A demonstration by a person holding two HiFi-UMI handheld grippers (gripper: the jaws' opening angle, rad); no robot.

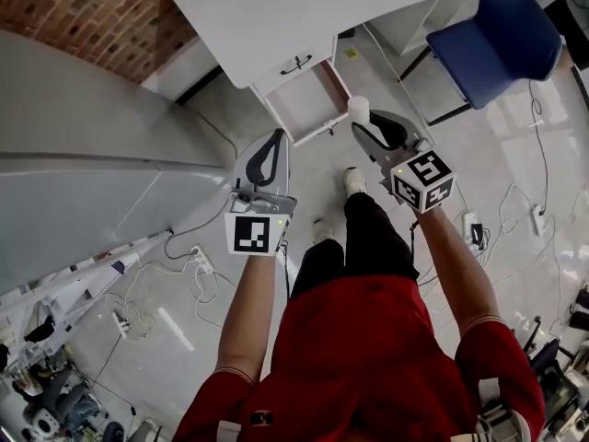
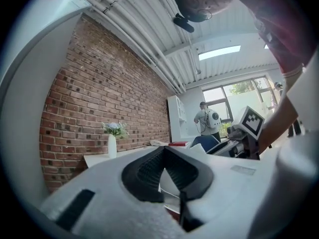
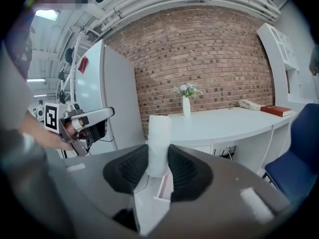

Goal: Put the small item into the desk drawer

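White desk (image 1: 304, 17) ahead has its drawer (image 1: 308, 104) pulled open with nothing showing inside, so I judge all that's left is to clear the front lip and let go. My right claw (image 1: 366, 121) is clamped on the small white roll (image 1: 359, 110) just at the drawer's front right corner, not yet in. The blue chair (image 1: 502, 40) sits well apart, and my left claw (image 1: 278, 138) hangs near, jaws together on nothing.

White roll (image 1: 359, 110) beside open drawer (image 1: 306, 101)
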